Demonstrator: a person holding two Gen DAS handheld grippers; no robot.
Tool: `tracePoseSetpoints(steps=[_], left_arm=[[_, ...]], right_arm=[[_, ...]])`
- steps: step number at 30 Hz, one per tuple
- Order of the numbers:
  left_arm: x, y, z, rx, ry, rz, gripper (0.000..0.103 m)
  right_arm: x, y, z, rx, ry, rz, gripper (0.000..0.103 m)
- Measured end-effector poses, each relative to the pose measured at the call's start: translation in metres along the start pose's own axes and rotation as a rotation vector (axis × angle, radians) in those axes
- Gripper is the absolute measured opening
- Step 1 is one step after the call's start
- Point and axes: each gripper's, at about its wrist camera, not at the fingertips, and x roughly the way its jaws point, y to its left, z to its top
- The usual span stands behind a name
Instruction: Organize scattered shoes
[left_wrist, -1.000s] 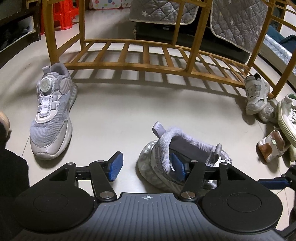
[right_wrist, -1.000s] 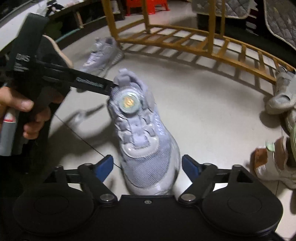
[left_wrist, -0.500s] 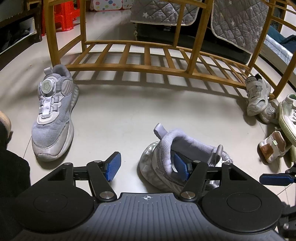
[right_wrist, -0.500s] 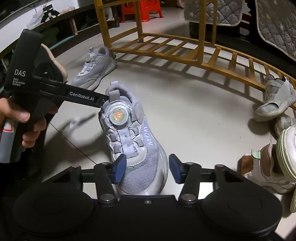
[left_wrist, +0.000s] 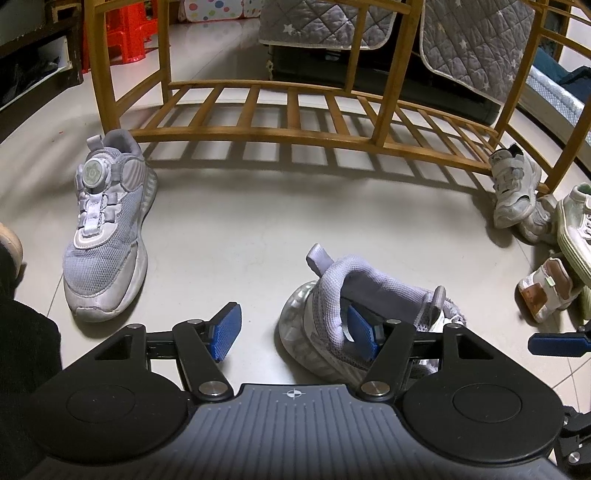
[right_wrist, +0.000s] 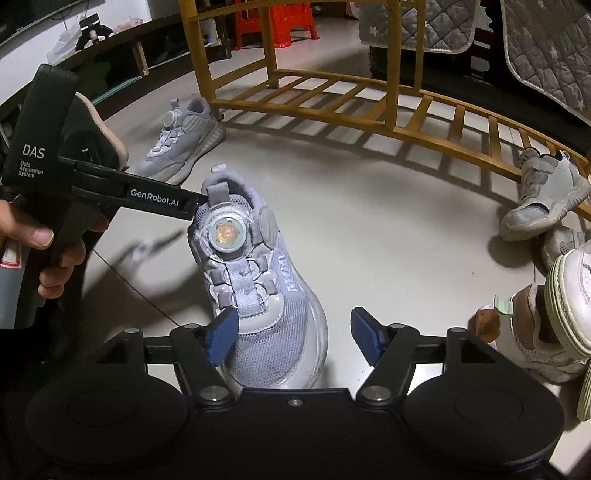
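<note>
Grey mesh covers the near sneaker (right_wrist: 258, 295), which stands on the pale tiled floor (left_wrist: 258, 221) with its toe toward the right-hand camera and its round lace dial facing up. The left gripper (left_wrist: 295, 328) has one blue pad inside the shoe's heel opening and the other pad outside in clear air, well off the collar; the jaws stand about half apart and grip nothing that I can see. The hand (right_wrist: 40, 236) holding that tool is visible at the left of the right-hand view, with its black finger reaching to the shoe's heel tab.

The right gripper (right_wrist: 291, 334) sits low over the toe end. Its jaws are opening. The left pad lies just against the shoe's side at the forefoot; the right pad stands apart from it. The toe is between them but not clamped.

A second grey sneaker (left_wrist: 107, 229), the apparent mate, lies upright near the left corner of the wooden slatted rack (left_wrist: 295, 133), well apart from the first. The rack's lowest shelf holds no shoes. At its right end a white strap shoe (left_wrist: 513, 184) leans against a leg, with a cluster of other white and tan shoes (left_wrist: 550, 284) just beside it on the floor. Quilted grey cloths (left_wrist: 476, 48) hang from the rack above.
</note>
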Motion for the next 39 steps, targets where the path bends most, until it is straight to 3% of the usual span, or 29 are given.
tracePoseSetpoints(steps=[10,23,27,29,30,39], left_arm=[[0.002,-0.002,-0.001,0.011,0.01,0.0,0.066],[0.001,-0.002,-0.001,0.006,0.006,0.001,0.066],[0.001,-0.001,0.0,0.002,0.004,0.001,0.066],[0.001,-0.001,0.0,0.002,0.004,0.001,0.066],[0.001,-0.001,0.0,0.003,0.003,0.001,0.066],[0.0,0.0,0.0,-0.002,-0.002,0.0,0.066]], right_arm=[[0.012,0.01,-0.01,-0.024,0.057,0.024,0.076],[0.022,0.011,-0.01,-0.012,0.061,0.004,0.082],[0.02,0.01,-0.011,0.013,0.026,0.007,0.085],[0.02,0.009,-0.01,0.023,0.012,0.007,0.093],[0.018,0.008,-0.011,0.033,-0.008,0.007,0.103],[0.01,0.004,-0.012,0.106,-0.161,-0.015,0.103]])
